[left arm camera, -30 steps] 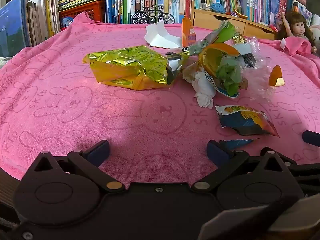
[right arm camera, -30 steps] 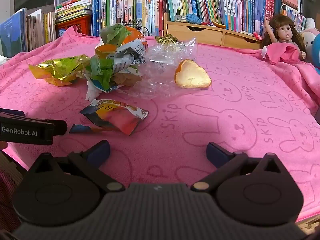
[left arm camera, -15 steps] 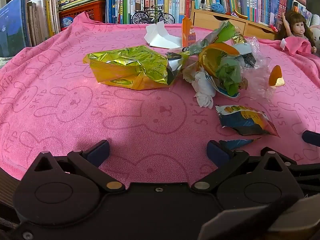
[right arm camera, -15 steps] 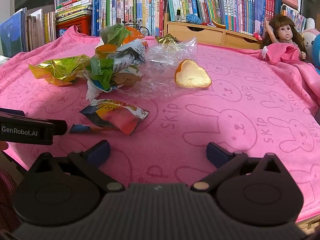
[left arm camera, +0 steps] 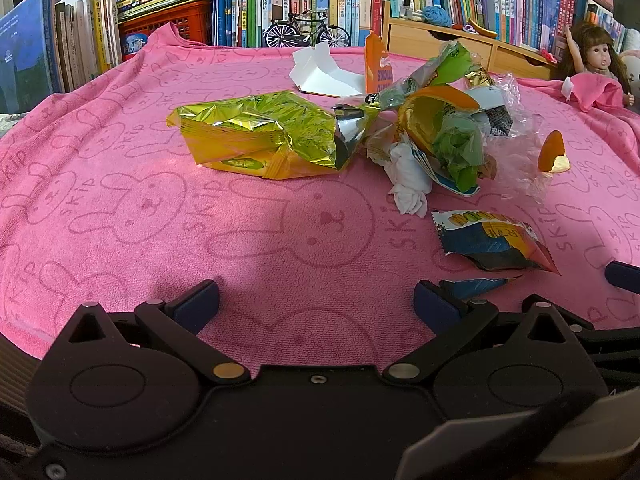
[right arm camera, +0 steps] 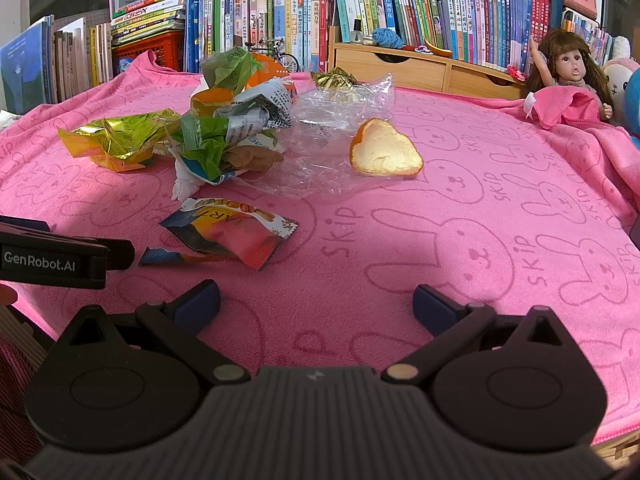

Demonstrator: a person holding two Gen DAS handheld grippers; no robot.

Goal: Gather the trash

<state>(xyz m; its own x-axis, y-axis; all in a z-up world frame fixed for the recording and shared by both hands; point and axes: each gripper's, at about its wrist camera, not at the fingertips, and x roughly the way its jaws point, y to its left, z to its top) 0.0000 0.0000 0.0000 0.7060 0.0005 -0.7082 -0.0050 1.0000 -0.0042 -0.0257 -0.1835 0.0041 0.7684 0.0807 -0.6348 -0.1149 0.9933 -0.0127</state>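
Trash lies scattered on a pink bunny-print towel (left arm camera: 120,208) (right arm camera: 480,200). A shiny gold-green foil bag (left arm camera: 256,136) (right arm camera: 116,140) sits at the left of the heap. Beside it is a crumpled pile of green and white wrappers with orange peel (left arm camera: 444,132) (right arm camera: 232,120). A clear plastic sheet (right arm camera: 332,136) carries a piece of orange peel (right arm camera: 384,152) (left arm camera: 552,152). Nearest the grippers lies a torn colourful snack wrapper (left arm camera: 492,244) (right arm camera: 232,232). My left gripper (left arm camera: 316,304) is open above the towel's near edge. My right gripper (right arm camera: 316,304) is open too, with nothing between its fingers.
A white folded paper box (left arm camera: 320,76) and an orange carton (left arm camera: 376,64) stand behind the pile. Books (right arm camera: 280,20) line the back, with a toy bicycle (left arm camera: 308,32), a wooden drawer unit (right arm camera: 420,68) and a doll (right arm camera: 568,68) at the right.
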